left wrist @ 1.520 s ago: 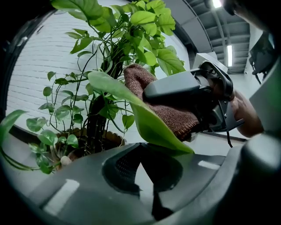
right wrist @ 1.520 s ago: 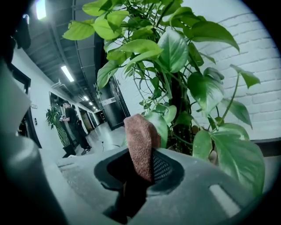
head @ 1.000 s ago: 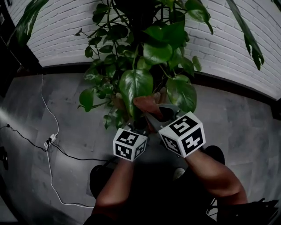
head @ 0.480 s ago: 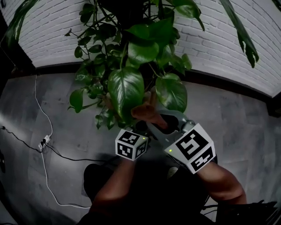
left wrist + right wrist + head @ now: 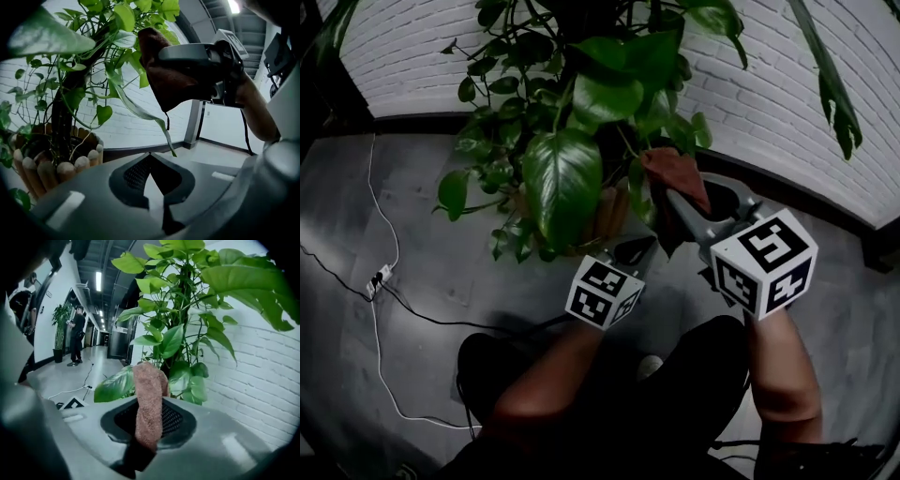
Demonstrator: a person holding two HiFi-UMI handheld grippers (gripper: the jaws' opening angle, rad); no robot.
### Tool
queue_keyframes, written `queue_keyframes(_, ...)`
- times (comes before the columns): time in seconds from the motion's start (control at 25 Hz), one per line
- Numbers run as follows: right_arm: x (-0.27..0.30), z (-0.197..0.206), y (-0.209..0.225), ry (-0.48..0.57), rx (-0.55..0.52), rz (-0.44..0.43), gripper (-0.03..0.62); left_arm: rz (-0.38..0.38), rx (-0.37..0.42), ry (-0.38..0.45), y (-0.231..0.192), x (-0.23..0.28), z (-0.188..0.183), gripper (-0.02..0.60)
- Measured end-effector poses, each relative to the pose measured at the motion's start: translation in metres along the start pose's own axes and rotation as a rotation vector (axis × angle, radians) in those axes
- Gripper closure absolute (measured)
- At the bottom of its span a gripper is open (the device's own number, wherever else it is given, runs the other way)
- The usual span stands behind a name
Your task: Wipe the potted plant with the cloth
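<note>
The potted plant [image 5: 581,94] has broad green leaves and stands in a pot of wooden stakes [image 5: 28,164]. My right gripper [image 5: 680,202] is shut on a reddish-brown cloth [image 5: 675,173], held up against the foliage on the plant's right side. In the right gripper view the cloth [image 5: 149,380] sticks up between the jaws in front of the leaves. My left gripper [image 5: 637,248] sits lower, just under the big hanging leaf [image 5: 562,183], its jaws shut with nothing between them. The left gripper view shows the right gripper [image 5: 201,61] and the cloth [image 5: 164,79] above a long drooping leaf [image 5: 140,110].
A white brick wall [image 5: 769,103] runs behind the plant. On the grey floor at left lie a white cable with a power strip [image 5: 375,279] and a black cable [image 5: 441,319]. Down a corridor stand a person [image 5: 75,336] and another plant [image 5: 61,319].
My right gripper has carried the cloth up and to the right, from under the big leaf to the plant's right side. The left gripper has shifted slightly right.
</note>
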State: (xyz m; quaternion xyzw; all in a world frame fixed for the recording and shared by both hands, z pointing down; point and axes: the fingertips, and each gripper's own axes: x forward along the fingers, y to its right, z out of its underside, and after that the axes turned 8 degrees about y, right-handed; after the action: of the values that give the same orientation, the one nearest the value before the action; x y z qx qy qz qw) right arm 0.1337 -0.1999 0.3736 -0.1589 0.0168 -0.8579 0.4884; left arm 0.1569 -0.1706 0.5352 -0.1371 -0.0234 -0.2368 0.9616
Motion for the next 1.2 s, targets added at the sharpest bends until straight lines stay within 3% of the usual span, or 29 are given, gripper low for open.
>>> queue_keyframes(0.28,0.040,0.011,0.020,-0.096,-0.051,-0.016,0.529,-0.015,0.046,0.008,-0.017,0.033,-0.006,0.566)
queue_keyframes(0.84,0.053,0.051,0.005,-0.216,0.034,-0.047,0.528,-0.009,0.199,0.020,-0.016,0.048,-0.018,0.566)
queue_keyframes(1.2,0.036,0.070,-0.003,-0.232,0.053,-0.054,0.529,0.003,0.204,0.028,-0.013,0.049,-0.021,0.566)
